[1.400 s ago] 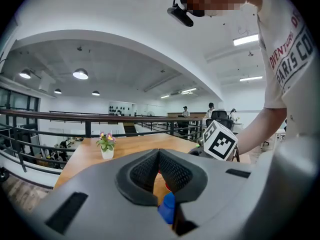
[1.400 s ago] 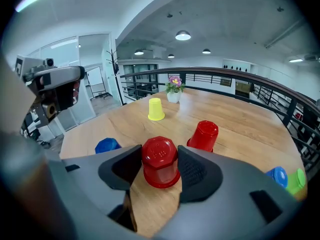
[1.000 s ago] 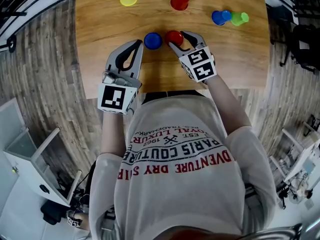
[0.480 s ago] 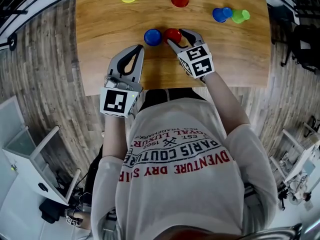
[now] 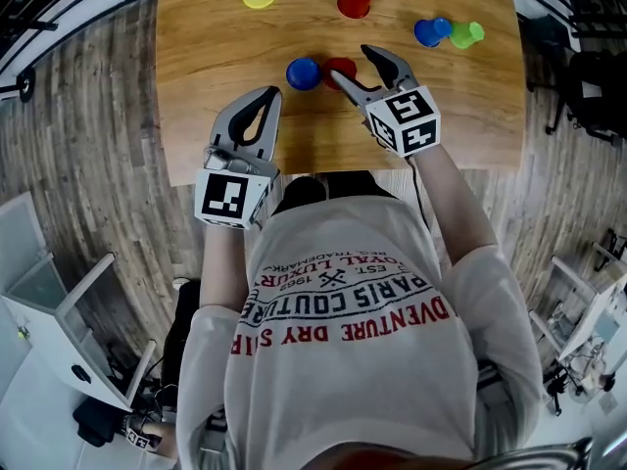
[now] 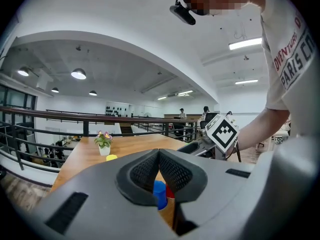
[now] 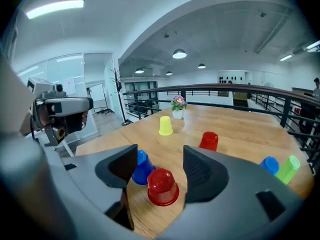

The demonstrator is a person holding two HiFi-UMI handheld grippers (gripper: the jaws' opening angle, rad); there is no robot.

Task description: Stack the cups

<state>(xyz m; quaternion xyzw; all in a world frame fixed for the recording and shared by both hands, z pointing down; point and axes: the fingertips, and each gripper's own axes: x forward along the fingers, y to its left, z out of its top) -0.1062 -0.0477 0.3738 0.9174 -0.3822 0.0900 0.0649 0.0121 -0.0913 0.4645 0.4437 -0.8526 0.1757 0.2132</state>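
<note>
The glossy red cup (image 7: 162, 186) is sitting upside down on the counter (image 5: 216, 96), just beside a blue cup (image 5: 303, 71). The right tongs (image 7: 160, 161) have just been opening and are standing wide, with the red cup between them untouched. The left tongs (image 6: 159, 156) are hovering closed and empty.

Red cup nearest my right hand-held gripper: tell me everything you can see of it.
The red cup is glossy, plastic-looking, upside down on the wooden table, wider rim down. A blue cup stands close beside it; contact unclear. The jaws of the right hand-held gripper, just opening, frame it without touching.
</note>
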